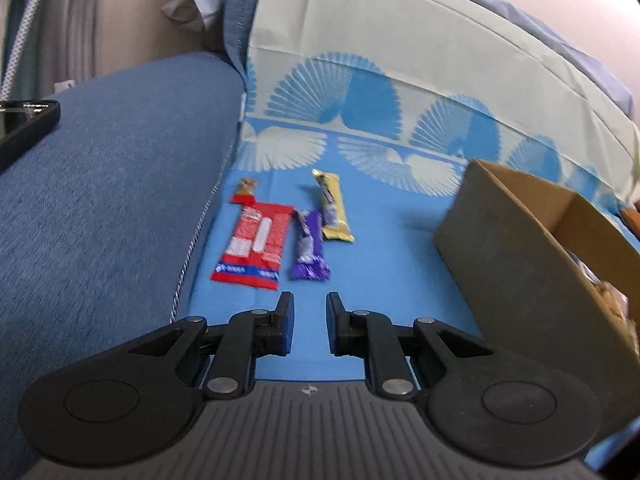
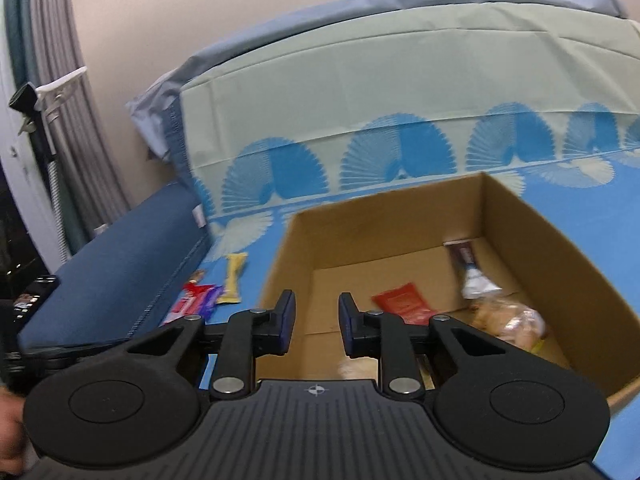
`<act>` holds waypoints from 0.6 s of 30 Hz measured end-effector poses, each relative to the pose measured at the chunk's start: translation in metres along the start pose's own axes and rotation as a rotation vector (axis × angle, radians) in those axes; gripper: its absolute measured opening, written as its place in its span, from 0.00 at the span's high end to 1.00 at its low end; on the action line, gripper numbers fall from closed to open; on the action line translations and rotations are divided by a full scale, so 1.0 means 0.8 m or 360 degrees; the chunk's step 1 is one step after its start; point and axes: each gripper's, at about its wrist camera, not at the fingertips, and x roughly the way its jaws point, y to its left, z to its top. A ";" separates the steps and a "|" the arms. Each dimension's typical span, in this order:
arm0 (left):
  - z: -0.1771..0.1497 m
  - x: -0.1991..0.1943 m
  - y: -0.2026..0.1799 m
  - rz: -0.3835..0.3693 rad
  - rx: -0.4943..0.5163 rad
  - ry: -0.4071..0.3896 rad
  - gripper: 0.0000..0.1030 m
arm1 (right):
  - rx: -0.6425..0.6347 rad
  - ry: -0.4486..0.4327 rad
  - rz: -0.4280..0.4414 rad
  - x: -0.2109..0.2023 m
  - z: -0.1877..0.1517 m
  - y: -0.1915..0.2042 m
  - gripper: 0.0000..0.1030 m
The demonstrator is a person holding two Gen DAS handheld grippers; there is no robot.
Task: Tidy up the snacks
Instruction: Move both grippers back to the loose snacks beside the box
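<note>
Three snacks lie on the blue cloth in the left wrist view: a red packet, a purple bar and a yellow bar. My left gripper is open and empty just in front of the purple bar. A cardboard box stands to the right. In the right wrist view my right gripper is open and empty above the near wall of the box. Inside lie a red packet, a dark and white bar and bagged pastries. The red packet, purple bar and yellow bar also show left of the box.
A dark blue cushion borders the cloth on the left, with a black phone on it. A folded pale green and blue sheet rises behind the snacks. A wall and curtain stand at the far left.
</note>
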 end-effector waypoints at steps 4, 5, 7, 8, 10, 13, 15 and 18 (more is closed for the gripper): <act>0.003 0.019 -0.012 0.0092 0.0071 -0.0041 0.81 | -0.0013 0.0018 0.0134 0.029 0.036 0.048 0.76; 0.004 0.025 -0.016 0.0140 0.0085 -0.0058 0.79 | -0.0021 0.0032 0.0165 0.042 0.046 0.062 0.76; 0.008 0.039 -0.021 0.0226 0.0096 -0.0086 0.77 | -0.0020 0.0063 0.0210 0.068 0.062 0.085 0.75; 0.009 0.047 -0.022 0.0276 0.0094 -0.0103 0.77 | -0.0010 0.0078 0.0229 0.084 0.068 0.098 0.75; 0.012 0.060 -0.018 0.0367 0.0070 -0.0135 0.74 | 0.0009 0.0116 0.0248 0.113 0.074 0.116 0.74; 0.017 0.082 -0.007 0.0449 0.0001 -0.0141 0.57 | -0.0010 0.0191 0.0238 0.154 0.074 0.139 0.70; 0.018 0.100 -0.002 0.0470 -0.0025 -0.0107 0.57 | -0.0041 0.0252 0.0228 0.182 0.073 0.152 0.67; 0.016 0.123 -0.003 0.0499 -0.0005 -0.0085 0.52 | -0.0075 0.0342 0.0181 0.224 0.073 0.161 0.63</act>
